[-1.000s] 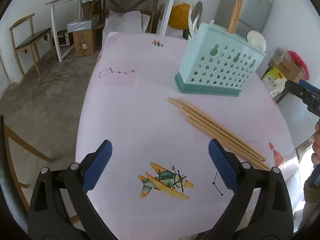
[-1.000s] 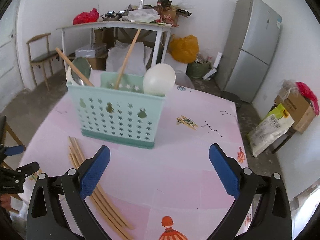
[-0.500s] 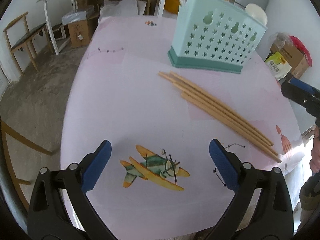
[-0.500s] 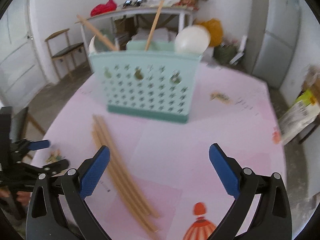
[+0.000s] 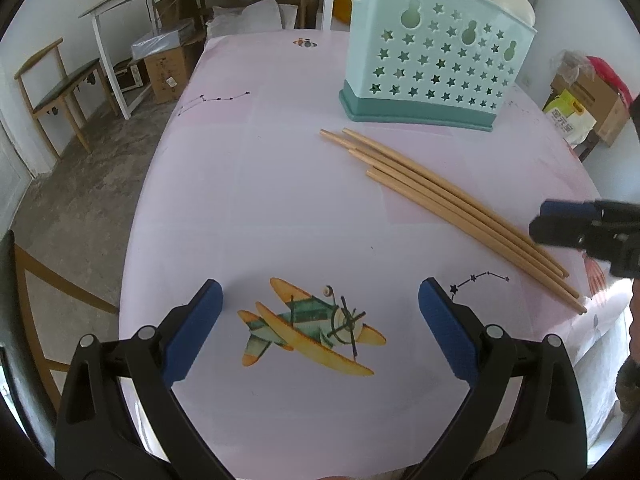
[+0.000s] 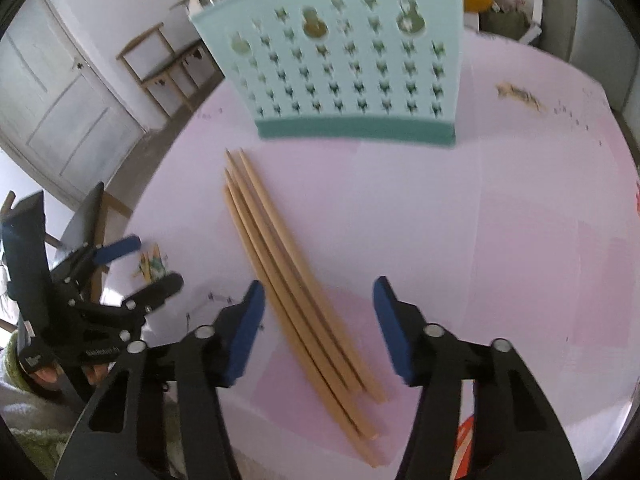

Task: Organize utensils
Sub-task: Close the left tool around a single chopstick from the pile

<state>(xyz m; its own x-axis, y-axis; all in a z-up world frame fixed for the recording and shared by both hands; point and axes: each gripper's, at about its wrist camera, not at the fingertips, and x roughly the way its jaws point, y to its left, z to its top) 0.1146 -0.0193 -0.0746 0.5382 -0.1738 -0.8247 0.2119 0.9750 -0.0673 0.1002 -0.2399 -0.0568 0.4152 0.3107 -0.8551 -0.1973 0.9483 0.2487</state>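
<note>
the right gripper (image 6: 318, 330) points steeply down at the near, thick ends of the 4 chopsticks (image 6: 296, 280) lying side by side on the pink table (image 6: 500, 220). its jaws have just been closing in and now stand at a middling gap, astride the bundle with bare cloth showing between each blue pad and the wood, so nothing is pinched yet. straddling the thick ends looks deliberate: that end gives the pads more to bite on, and the thin tips point toward the mint utensil holder (image 6: 344, 60) at the far side, where the sticks presumably belong. the left gripper (image 5: 320, 326) hangs with its fingers spread wide over the printed aeroplane (image 5: 312, 328), holding nothing and well left of the sticks, probably kept clear of the pick.

the right wrist view alone shows the pads flanking the sticks, though it is blurred, so which sticks would be caught i cannot tell. it also shows a spoon bowl and a chopstick poking from the holder's top. the left wrist view is sharp: it shows the chopsticks (image 5: 448, 208) fanned slightly at the tips, one finger of the right gripper (image 5: 560, 226) just over their thick ends, and a white spoon (image 5: 512, 0) in the utensil holder (image 5: 432, 60).
</note>
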